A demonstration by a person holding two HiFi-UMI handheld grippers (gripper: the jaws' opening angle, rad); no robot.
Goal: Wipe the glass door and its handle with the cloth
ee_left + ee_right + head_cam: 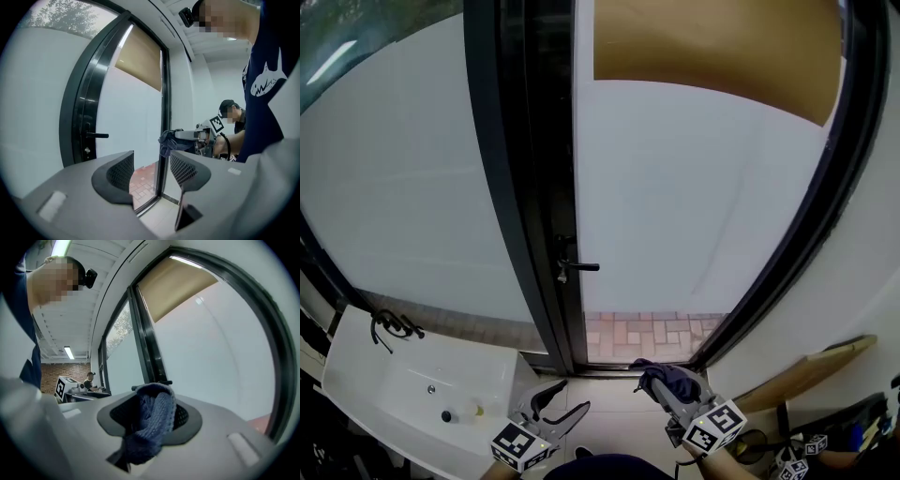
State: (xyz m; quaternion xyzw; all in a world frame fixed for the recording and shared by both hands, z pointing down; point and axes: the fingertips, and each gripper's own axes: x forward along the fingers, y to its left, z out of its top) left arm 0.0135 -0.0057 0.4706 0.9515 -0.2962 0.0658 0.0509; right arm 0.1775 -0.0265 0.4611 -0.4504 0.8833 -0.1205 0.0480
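Observation:
The frosted glass door (694,197) stands ahead in a black frame, with its black lever handle (577,267) at the left edge. The same handle (97,135) shows in the left gripper view and peeks over the cloth as a handle (165,381) in the right gripper view. My right gripper (649,379) is low, in front of the door's bottom, shut on a dark blue cloth (151,423) bunched between its jaws; the cloth (667,377) is away from the glass. My left gripper (555,405) hangs open and empty to the left, its jaws well apart (149,169).
A white basin (422,389) with a black tap (392,325) sits at the lower left. A tan blind (712,47) covers the door's top. Brick paving (647,336) shows through the clear bottom strip. A wooden board (802,370) leans at the right. Another person (230,124) stands behind.

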